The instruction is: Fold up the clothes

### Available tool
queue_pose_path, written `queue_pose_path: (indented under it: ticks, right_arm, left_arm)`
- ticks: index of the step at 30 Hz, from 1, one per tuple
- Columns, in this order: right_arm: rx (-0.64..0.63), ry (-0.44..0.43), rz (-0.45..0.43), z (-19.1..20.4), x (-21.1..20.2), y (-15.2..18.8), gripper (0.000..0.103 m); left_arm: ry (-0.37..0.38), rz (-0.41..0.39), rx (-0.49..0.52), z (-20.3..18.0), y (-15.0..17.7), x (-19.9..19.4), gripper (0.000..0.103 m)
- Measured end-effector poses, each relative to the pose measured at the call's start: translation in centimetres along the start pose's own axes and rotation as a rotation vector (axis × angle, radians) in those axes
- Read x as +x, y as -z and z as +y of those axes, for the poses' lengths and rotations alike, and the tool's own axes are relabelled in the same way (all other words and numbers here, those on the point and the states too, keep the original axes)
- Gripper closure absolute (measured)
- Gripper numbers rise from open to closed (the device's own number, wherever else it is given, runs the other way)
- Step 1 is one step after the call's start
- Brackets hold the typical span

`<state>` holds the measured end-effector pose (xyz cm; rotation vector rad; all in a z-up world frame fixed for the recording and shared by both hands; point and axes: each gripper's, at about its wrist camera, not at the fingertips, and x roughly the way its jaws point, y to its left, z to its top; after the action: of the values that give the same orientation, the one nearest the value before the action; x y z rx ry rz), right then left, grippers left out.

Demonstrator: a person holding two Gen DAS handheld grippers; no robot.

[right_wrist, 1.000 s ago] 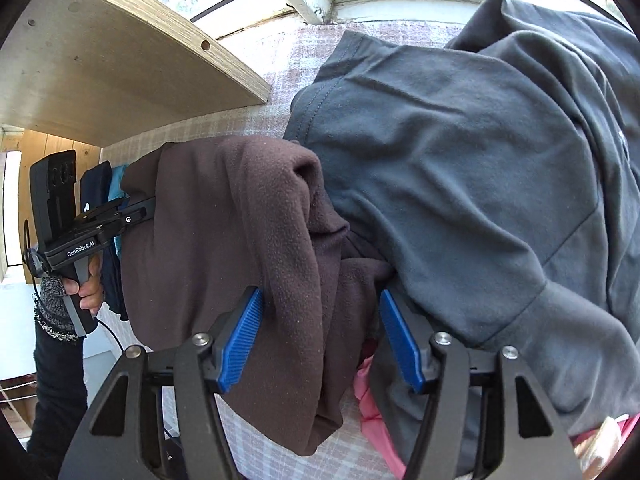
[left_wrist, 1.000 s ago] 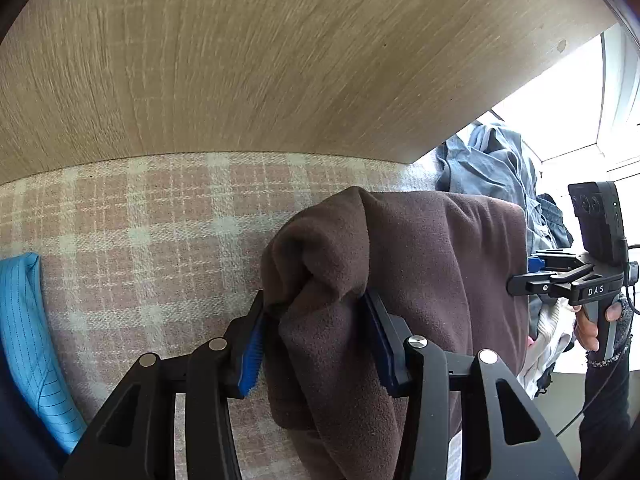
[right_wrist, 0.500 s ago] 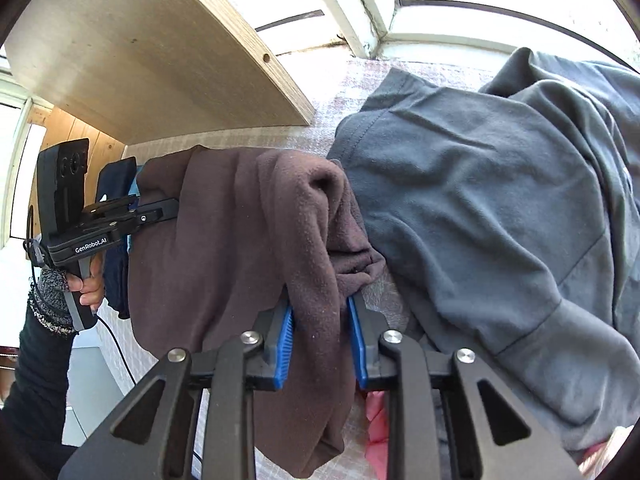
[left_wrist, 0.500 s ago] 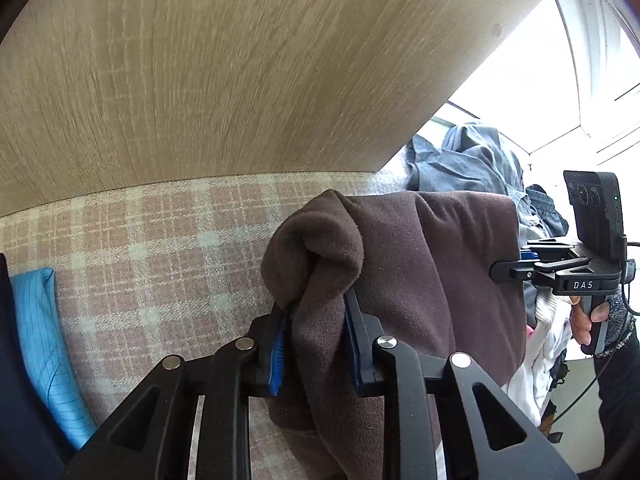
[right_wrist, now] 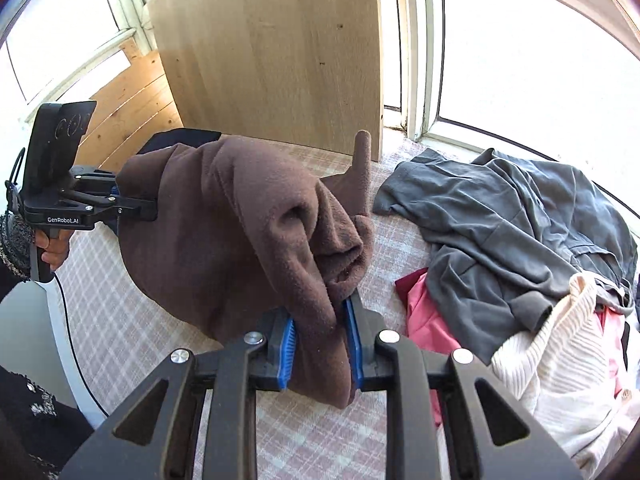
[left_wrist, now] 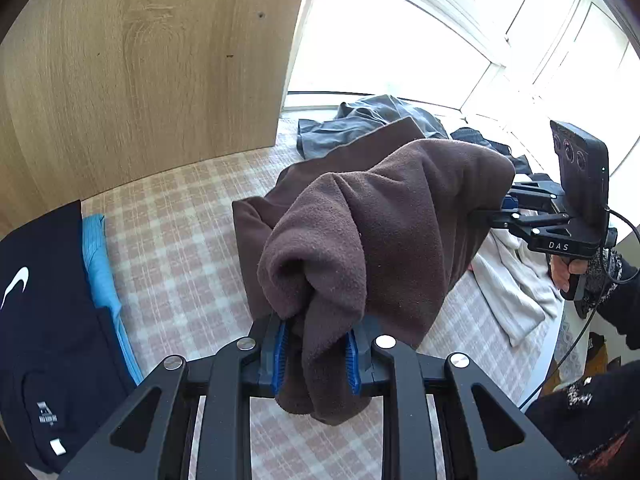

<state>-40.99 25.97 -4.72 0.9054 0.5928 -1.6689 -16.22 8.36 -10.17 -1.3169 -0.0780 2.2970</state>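
Your left gripper (left_wrist: 316,354) is pinching a bunched fold of the brown fleece garment (left_wrist: 384,216), its blue pads (left_wrist: 280,354) pressed into the cloth on both sides. Your right gripper (right_wrist: 320,354) is clamped on another bunch of the same fleece, with the fabric squeezed between its blue pads (right_wrist: 288,354). The garment hangs stretched between the two grippers, lifted clear of the checked pink-and-cream cloth (left_wrist: 180,240) that covers the surface below, though in the right wrist view its lower edge droops close to that cloth. Off to your left lie a dark navy garment (left_wrist: 44,320) with a white logo and a light blue one (left_wrist: 100,268) just beside it. On your right sits a loose pile: a grey shirt (right_wrist: 520,224), a pink piece (right_wrist: 428,320) and a cream ribbed knit (right_wrist: 560,360). A wooden panel (right_wrist: 272,48) stands behind, with bright windows (right_wrist: 540,60) beyond it.
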Motion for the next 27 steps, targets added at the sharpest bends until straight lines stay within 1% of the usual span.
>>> queue_pose_path:
  ticks: [2, 4, 7, 10, 15, 17, 20, 22, 23, 25, 26, 27]
  right_arm:
    - [-0.029, 0.030, -0.035, 1.8, -0.9, 2.3, 0.082]
    - [0.006, 0.014, -0.036, 2.2, -1.3, 4.2, 0.082]
    - [0.091, -0.029, -0.016, 1.7, -1.6, 5.7, 0.082]
    - [0.188, -0.072, -0.009, 0.0, -2.1, 5.4, 0.082]
    - [0.374, -0.137, 0.010, -4.6, -1.6, 3.9, 0.083]
    - [0.464, -0.162, 0.022, -6.8, -0.9, 3.4, 0.083]
    - [0.559, -0.164, 0.054, -9.6, 0.9, 2.5, 0.082]
    - [0.602, -0.169, 0.091, -11.2, 2.5, 1.8, 0.082]
    - [0.621, -0.172, 0.113, -11.9, 3.4, 1.5, 0.079]
    - [0.638, -0.171, 0.148, -13.2, 5.1, 0.9, 0.078]
    - [0.643, -0.174, 0.166, -13.8, 5.9, 0.6, 0.074]
    - [0.653, -0.187, 0.189, -14.3, 6.5, 0.4, 0.072]
  left_arm:
    - [-0.010, -0.010, 0.025, -1.4, 2.3, -0.9, 0.081]
    - [-0.007, -0.001, 0.032, -2.3, 3.5, -0.7, 0.081]
    - [-0.013, -0.005, 0.017, -2.5, 3.2, -0.5, 0.082]
    - [-0.047, -0.025, 0.074, -2.5, 0.1, -0.2, 0.082]
    - [-0.043, -0.011, 0.141, -1.8, -7.8, 2.7, 0.082]
    - [-0.019, 0.031, 0.119, -0.7, -10.5, 6.1, 0.082]
    - [0.010, 0.100, 0.076, 1.1, -13.9, 11.6, 0.081]
    - [0.014, 0.163, 0.059, 2.0, -14.5, 15.1, 0.080]
    - [0.023, 0.191, 0.043, 2.6, -14.7, 16.5, 0.080]
    - [0.050, 0.219, -0.004, 4.0, -14.9, 17.5, 0.077]
    - [0.058, 0.230, -0.023, 4.7, -15.0, 17.5, 0.076]
    - [0.057, 0.238, -0.026, 5.3, -15.0, 17.2, 0.073]
